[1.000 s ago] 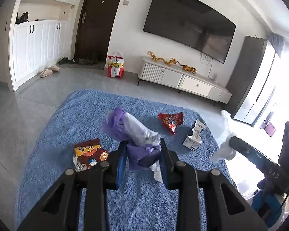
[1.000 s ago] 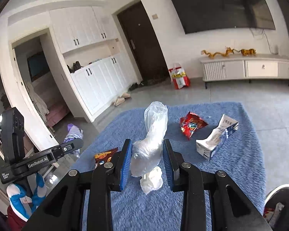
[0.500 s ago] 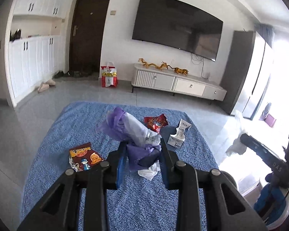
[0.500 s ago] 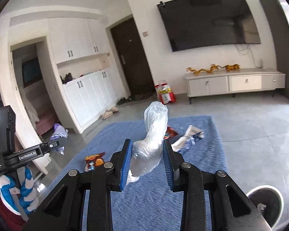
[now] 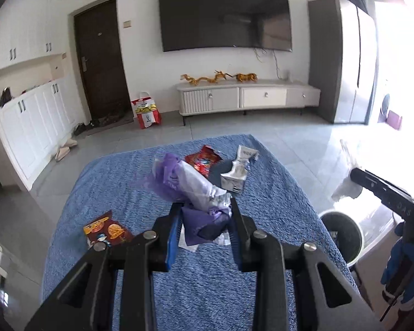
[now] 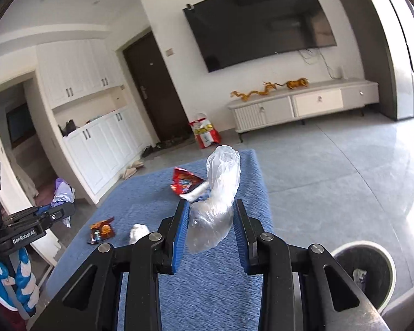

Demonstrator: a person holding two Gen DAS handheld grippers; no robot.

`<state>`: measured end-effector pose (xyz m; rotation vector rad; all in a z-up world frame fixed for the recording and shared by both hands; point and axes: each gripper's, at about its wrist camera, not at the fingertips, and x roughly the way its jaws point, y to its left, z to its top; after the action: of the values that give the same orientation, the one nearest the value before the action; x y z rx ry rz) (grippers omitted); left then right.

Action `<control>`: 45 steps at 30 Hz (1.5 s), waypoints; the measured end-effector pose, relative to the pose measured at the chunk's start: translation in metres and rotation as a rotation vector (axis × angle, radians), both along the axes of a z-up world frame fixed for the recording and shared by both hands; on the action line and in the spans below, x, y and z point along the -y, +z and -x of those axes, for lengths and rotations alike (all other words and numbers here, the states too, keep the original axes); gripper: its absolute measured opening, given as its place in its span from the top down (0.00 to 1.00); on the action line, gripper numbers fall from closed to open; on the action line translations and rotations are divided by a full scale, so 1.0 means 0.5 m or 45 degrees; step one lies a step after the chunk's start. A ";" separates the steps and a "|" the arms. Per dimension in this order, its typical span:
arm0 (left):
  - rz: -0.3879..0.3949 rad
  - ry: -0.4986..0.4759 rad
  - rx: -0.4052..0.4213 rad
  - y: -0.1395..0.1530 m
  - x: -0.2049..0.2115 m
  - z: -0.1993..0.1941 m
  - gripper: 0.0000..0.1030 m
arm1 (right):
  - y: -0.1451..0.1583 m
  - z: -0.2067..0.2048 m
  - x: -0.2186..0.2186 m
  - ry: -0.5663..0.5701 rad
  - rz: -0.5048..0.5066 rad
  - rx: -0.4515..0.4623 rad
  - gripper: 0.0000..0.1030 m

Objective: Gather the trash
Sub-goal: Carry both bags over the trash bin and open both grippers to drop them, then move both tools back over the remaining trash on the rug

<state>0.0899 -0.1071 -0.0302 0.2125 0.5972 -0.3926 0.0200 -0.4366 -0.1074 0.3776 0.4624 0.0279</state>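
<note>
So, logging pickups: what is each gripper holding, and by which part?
Left gripper pinches the purple plastic bag at its bunched lower end; right gripper clamps the clear plastic bag near its lower end.

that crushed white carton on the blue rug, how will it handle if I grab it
The carton is already crumpled and bent, so it would probably give further when squeezed. It looks empty, so likely light. It leans with its torn top up and may tip if nudged.

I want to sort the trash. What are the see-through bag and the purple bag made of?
The clear bag looks like thin plastic film: see-through, glossy and crinkled. The purple bag also looks like thin plastic, with a shiny, wrinkled surface; its silvery end may be foil, but that is hard to tell.
</note>
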 end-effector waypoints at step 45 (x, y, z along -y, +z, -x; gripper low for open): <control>0.006 -0.681 -0.836 -0.311 0.715 -0.082 0.50 | -0.260 0.093 0.403 -0.600 0.063 -0.508 0.56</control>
<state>0.1307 -0.4644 -0.1856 0.2379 1.1893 -1.0004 -0.0264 -0.6383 -0.2373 0.4370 0.7556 -0.5234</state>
